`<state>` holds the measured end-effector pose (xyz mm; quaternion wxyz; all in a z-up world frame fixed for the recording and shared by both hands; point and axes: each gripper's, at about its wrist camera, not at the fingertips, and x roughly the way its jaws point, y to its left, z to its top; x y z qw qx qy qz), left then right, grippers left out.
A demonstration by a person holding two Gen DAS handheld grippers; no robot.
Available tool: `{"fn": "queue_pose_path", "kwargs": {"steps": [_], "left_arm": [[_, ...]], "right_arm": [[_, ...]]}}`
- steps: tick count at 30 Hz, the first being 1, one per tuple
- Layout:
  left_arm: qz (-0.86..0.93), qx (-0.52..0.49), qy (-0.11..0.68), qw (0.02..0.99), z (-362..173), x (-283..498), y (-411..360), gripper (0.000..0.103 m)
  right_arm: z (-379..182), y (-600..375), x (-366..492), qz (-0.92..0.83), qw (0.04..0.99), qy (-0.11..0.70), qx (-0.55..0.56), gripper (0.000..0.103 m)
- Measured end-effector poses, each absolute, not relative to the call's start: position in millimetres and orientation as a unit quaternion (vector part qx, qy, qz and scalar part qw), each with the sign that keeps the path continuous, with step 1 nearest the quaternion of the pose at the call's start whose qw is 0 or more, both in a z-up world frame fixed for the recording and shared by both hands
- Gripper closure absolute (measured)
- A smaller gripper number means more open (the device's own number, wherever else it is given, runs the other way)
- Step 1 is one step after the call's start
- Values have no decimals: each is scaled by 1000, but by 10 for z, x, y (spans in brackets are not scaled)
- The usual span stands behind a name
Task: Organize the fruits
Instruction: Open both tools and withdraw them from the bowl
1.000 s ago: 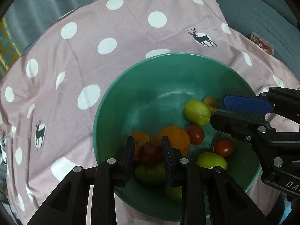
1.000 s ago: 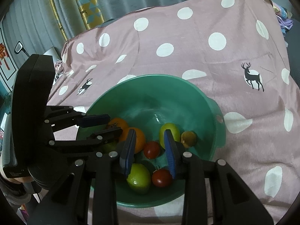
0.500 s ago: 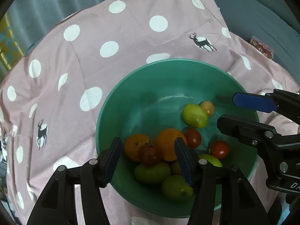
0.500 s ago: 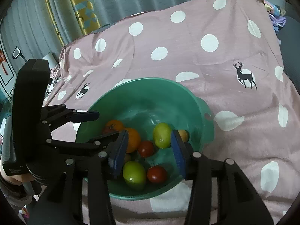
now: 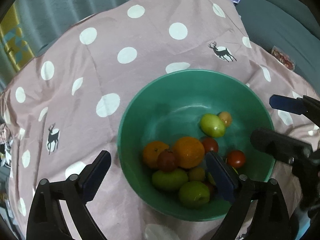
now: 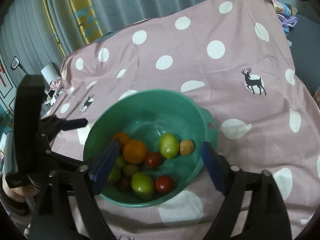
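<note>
A green bowl [image 5: 160, 80] on the spotted cloth holds two oranges [image 5: 189, 152], several green fruits [image 5: 213, 125], red tomatoes [image 5: 236, 159], a small apricot-coloured fruit [image 5: 225, 118] and a dark red tomato [image 5: 167, 160] resting against the oranges. My left gripper [image 5: 158, 158] hovers over the bowl's near left side, jaws opening wide, touching no fruit. My right gripper [image 6: 159, 148] hangs over the same bowl [image 6: 152, 92], jaws also opening, with the fruit lying lower between its blue pads [image 6: 212, 168] and untouched. Each gripper appears at the side of the other's view.
A pink cloth [image 6: 200, 64] with white dots and deer prints covers the surface around the bowl. Grey curtains hang behind. A grey sofa with a small packet [image 5: 283, 58] lies to the right. A tab with a hole [image 6: 210, 124] sticks out from the bowl's rim.
The left gripper was shut on the dark red tomato and has let it go; it now rests by the oranges. Both grippers' jaws have spread wide.
</note>
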<state>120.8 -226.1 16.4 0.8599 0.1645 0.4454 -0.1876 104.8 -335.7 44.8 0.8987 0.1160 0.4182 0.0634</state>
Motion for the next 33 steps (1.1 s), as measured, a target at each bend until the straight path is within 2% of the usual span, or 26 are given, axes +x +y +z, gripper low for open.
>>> {"fn": "queue_pose_path", "kwargs": {"steps": [2, 7, 14, 33], "left_arm": [[-183, 163, 445, 861, 185, 1188, -2247, 7], [-161, 169, 435, 870, 258, 1123, -2187, 5], [-151, 121, 455, 869, 331, 1089, -2015, 3], [-100, 104, 435, 889, 649, 1021, -1822, 3]], "right_arm": [[451, -3335, 1046, 58, 897, 425, 106, 5], [451, -3285, 1049, 52, 890, 444, 87, 0], [562, -3207, 987, 50, 891, 448, 58, 0], [812, -3041, 817, 53, 895, 442, 16, 0]]}}
